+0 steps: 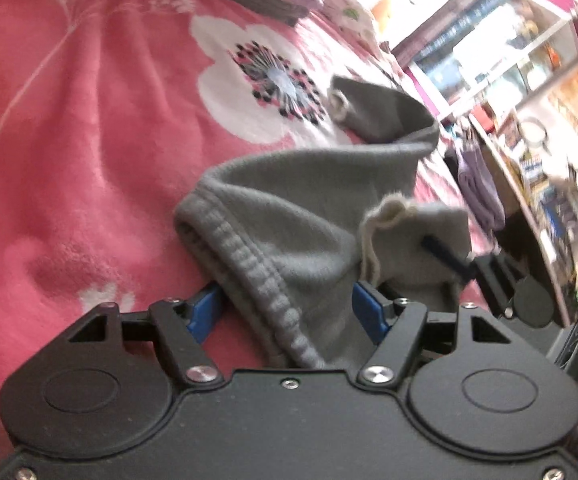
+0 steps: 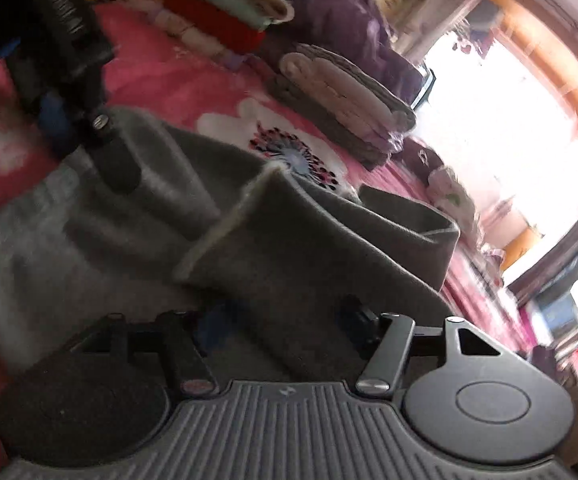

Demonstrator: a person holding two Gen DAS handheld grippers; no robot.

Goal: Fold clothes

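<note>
My left gripper (image 1: 289, 304) and right gripper (image 2: 285, 320) each pinch the grey knit garment (image 1: 301, 200) over the pink floral fleece blanket (image 1: 69, 120); only right wrist shows folded stacks (image 2: 345, 100) at one o'clock.

Bedroom backdrop, soft and cluttered, lit by strong daylight.

Underfoot of everything, a pink fleece blanket (image 1: 69, 128) printed with a large white flower (image 1: 249, 76), covering the bed from 7 to 12 o'clock in the left wrist view. At 2 to 4 o'clock there, open white shelves (image 1: 529, 92) crowded with books and small items, blurred. In the right wrist view, a bright overexposed window (image 2: 501, 120) with an orange-brown frame at 2 o'clock, a purple quilt (image 2: 353, 20) at 12, stacked folded bedding (image 2: 345, 100) just below it, coloured bundles (image 2: 209, 12) at 11.
</note>
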